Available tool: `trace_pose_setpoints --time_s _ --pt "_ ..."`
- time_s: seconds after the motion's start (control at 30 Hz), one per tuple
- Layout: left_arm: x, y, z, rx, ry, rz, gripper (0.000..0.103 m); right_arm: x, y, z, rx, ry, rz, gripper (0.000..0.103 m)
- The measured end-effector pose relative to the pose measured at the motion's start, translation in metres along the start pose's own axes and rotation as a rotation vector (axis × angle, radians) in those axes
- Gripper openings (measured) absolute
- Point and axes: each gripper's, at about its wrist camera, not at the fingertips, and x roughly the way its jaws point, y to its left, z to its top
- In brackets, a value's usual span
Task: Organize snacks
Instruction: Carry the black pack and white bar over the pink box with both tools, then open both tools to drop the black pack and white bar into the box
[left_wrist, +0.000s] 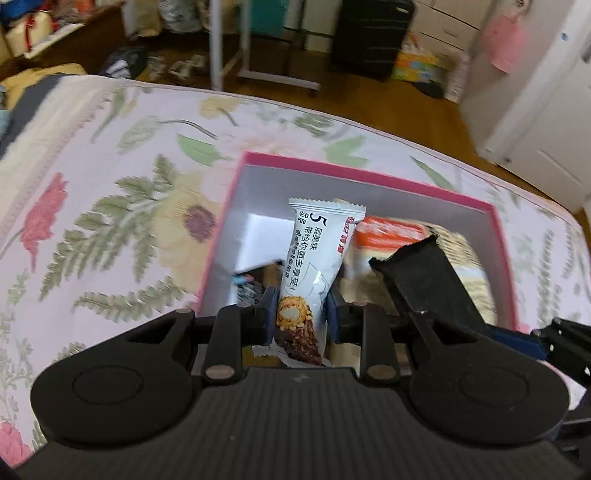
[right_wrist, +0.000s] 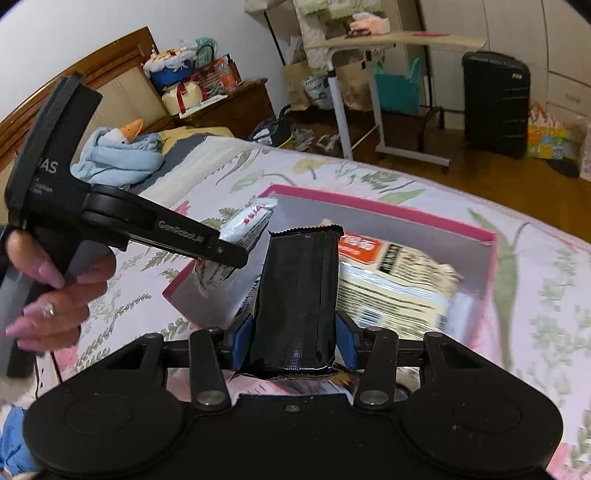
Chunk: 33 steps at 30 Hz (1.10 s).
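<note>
Over the pink box (left_wrist: 498, 236) near the bed's (left_wrist: 92, 155) foot edge, the left gripper (left_wrist: 301, 306) clamps a white snack bar (left_wrist: 317, 251); the right gripper (right_wrist: 293, 332) pinches a black packet (right_wrist: 299, 291). Releasing both together risks collision or packets snagging the box's rim.

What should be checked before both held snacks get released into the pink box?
1. Left gripper jaws shut on the white chocolate-bar wrapper: ok.
2. Right gripper jaws shut on the black foil snack packet: ok.
3. Both snacks over the open pink-rimmed cardboard box, not the floral bedsheet: ok.
4. Free floor inside the box: ok on the left side; the cream printed snack bag fills the right.
5. The two grippers clear of each other: cannot tell; they are close together.
6. Box resting flat on the sheet: cannot tell; the picture is blurred.
</note>
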Motion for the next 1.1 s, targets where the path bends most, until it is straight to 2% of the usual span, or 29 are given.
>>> trace_pose_setpoints --time_s 0.13,0.2,0.27,0.37,0.4,0.57,0.67,0.8,1.1 --pt "0.011 0.006 -0.002 -0.025 0.019 -0.023 0.029 0.021 0.002 0.006 0.044 0.012 0.003 0.055" --pt "0.013 0.004 -0.006 -0.014 0.028 -0.032 0.036 0.025 0.000 0.004 0.077 0.003 0.054 0.055" --pt "0.013 0.001 -0.010 -0.001 0.012 0.009 0.041 0.024 -0.002 0.001 0.111 -0.001 0.125 0.063" --pt "0.003 -0.002 -0.017 0.025 -0.026 0.021 0.045 0.012 -0.005 -0.005 0.140 -0.025 0.178 0.063" --pt "-0.002 -0.002 -0.019 0.024 -0.035 0.022 0.049 0.006 -0.006 -0.008 0.143 -0.036 0.187 0.063" --pt "-0.032 -0.006 -0.032 0.048 -0.111 0.053 0.056 -0.034 -0.013 -0.024 0.135 -0.087 0.208 0.063" --pt "-0.048 -0.009 -0.040 0.061 -0.137 0.056 0.058 -0.061 -0.020 -0.034 0.130 -0.124 0.168 0.063" --pt "-0.069 -0.021 -0.053 0.083 -0.145 0.023 0.058 -0.096 -0.031 -0.049 0.133 -0.162 0.084 0.063" --pt "-0.108 -0.066 -0.080 0.155 -0.147 -0.051 0.058 -0.165 -0.045 -0.076 0.177 -0.252 -0.122 0.063"
